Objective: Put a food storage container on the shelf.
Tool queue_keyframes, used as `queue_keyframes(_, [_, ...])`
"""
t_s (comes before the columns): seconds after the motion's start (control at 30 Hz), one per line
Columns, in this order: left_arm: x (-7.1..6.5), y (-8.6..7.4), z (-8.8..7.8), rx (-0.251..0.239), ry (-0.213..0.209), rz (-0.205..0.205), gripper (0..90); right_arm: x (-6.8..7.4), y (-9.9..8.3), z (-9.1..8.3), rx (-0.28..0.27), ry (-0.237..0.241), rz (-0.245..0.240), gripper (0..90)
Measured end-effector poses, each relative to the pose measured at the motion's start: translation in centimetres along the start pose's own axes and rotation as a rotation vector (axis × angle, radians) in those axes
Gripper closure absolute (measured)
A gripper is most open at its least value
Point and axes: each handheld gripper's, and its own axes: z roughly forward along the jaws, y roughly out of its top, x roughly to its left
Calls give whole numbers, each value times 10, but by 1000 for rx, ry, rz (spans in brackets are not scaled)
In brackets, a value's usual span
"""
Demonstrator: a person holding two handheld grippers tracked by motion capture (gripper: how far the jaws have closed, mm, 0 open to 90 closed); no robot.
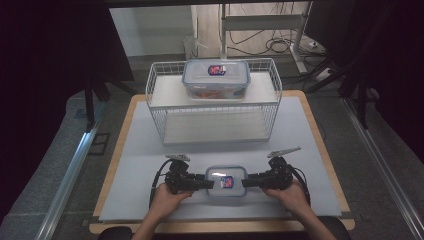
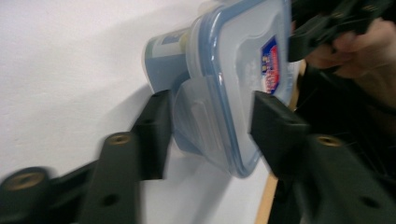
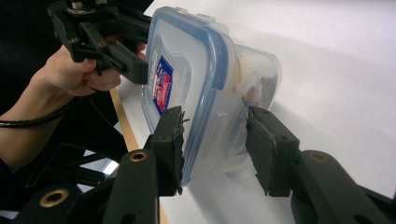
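A small clear container (image 1: 226,180) with a blue-rimmed lid and a red-blue label sits at the near middle of the white mat. My left gripper (image 1: 209,184) grips its left end and my right gripper (image 1: 245,183) its right end, and a hand holds each. In the left gripper view my gripper (image 2: 212,130) has one pad on the lid and the other against the end clasp of the container (image 2: 233,60). In the right gripper view my gripper (image 3: 212,149) clamps the other clasp of the container (image 3: 187,60) the same way.
A white wire rack (image 1: 215,107) stands at the back of the mat (image 1: 145,160), with a larger clear container (image 1: 216,78) with a blue lid on its top shelf. The wooden table edge (image 1: 220,227) runs just in front of the hands.
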Motion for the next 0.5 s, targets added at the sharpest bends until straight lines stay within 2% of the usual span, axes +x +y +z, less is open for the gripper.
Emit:
queue_keyframes(0.03, [0, -1, 0, 2, -2, 1, 553, 0, 0, 1, 5, -9, -3, 570])
queue_keyframes(0.2, [-1, -1, -1, 3, -2, -1, 556, 1, 0, 1, 6, -13, -11, 571])
queue_keyframes(0.37, [-2, 0, -1, 6, 7, -9, 556, 0, -1, 1, -1, -10, 5, 572])
queue_keyframes(0.5, [-5, 3, -2, 0, 29, -11, 556, 2, 1, 0, -11, -14, 5, 578])
